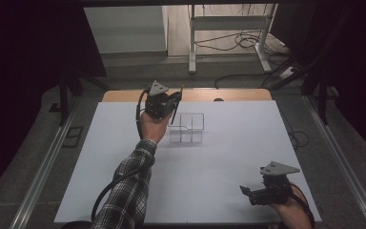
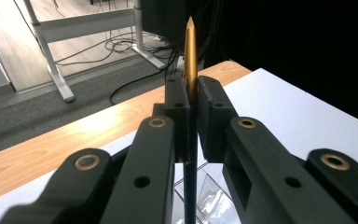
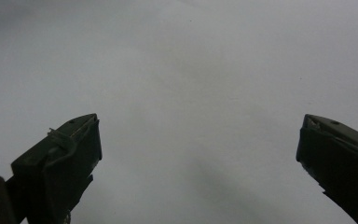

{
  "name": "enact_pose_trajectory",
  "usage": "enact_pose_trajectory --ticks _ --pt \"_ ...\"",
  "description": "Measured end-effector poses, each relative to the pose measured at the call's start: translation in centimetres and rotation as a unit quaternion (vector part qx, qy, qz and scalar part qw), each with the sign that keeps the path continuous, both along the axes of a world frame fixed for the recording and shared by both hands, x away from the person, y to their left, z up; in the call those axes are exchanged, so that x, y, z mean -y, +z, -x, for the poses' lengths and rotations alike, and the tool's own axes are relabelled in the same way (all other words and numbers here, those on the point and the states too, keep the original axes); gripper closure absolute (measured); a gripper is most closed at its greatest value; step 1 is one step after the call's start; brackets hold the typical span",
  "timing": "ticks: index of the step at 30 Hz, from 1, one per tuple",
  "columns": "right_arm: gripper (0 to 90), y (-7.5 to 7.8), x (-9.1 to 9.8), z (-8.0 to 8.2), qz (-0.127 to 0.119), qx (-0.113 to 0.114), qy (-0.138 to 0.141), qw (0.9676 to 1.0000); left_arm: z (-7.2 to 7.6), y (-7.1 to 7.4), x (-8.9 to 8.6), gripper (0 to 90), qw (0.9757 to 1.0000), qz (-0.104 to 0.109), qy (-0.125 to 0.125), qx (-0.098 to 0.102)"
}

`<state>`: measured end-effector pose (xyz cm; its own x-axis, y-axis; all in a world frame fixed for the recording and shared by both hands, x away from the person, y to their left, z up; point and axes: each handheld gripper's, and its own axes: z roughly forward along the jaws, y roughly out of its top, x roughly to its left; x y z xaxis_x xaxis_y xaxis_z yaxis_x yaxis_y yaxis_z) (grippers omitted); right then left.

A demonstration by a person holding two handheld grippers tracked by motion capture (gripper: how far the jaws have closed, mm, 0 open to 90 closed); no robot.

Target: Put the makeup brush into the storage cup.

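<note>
Left tool (image 2: 191, 100): in my left hand, raised over the far left part of the bench (image 1: 228, 167); jaws clamped on a pencil (image 2: 189, 51), gold tip up, dark shaft hanging below.
Clear organiser (image 1: 187, 128): on the bench, just right of my left tool, under the pencil's lower end.
Right tool (image 1: 246, 192): near right bench edge, jaws wide apart, gripping nothing.

Room dim, edges of high view near black. White surface (image 1: 228, 181) evenly lit. Floor beyond brighter. Right gripper view soft, grey, low contrast; near tongs blurred.
</note>
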<state>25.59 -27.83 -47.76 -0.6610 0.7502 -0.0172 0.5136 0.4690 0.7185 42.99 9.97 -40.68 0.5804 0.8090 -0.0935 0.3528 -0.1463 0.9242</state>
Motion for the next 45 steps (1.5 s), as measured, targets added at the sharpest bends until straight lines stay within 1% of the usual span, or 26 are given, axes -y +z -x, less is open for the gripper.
enact_pose_trajectory --ticks 1,3,7,14,19,26,30,36,45 --pt "0.1 0.0 0.0 0.0 0.0 0.0 0.0 1.0 -0.1 -0.1 0.0 84.5 1.0 -0.003 -0.001 0.0" --pt "0.1 0.0 0.0 0.0 0.0 0.0 0.001 1.0 -0.1 -0.4 0.0 84.5 1.0 0.0 0.002 -0.002" --pt "0.1 0.0 0.0 0.0 -0.001 -0.001 0.001 1.0 -0.3 -0.7 0.0 84.5 1.0 -0.003 0.002 -0.002" --pt "0.1 0.0 -0.1 0.0 -0.001 -0.002 0.002 1.0 -0.5 -1.2 0.1 84.5 1.0 -0.001 0.002 -0.006" --pt "0.1 0.0 -0.1 0.1 -0.001 -0.002 0.002 1.0 -0.5 -1.6 0.1 84.5 0.9999 -0.009 0.002 -0.009" --pt "0.1 0.0 -0.1 0.0 0.0 -0.002 0.004 1.0 -0.5 -2.3 -0.1 84.5 0.9998 -0.006 0.005 -0.015" --pt "0.2 0.0 -0.1 0.0 0.0 -0.002 0.004 1.0 -0.4 -2.5 -0.2 84.5 0.9999 -0.005 0.005 -0.015" --pt "0.3 0.0 -0.1 0.0 0.001 -0.002 0.005 1.0 -0.4 -3.2 -0.2 84.5 0.9998 0.003 0.005 -0.02" --pt "0.5 0.0 -0.1 0.0 0.003 -0.003 0.007 1.0 -0.2 -4.0 0.0 84.5 0.9995 -0.008 0.006 -0.031"
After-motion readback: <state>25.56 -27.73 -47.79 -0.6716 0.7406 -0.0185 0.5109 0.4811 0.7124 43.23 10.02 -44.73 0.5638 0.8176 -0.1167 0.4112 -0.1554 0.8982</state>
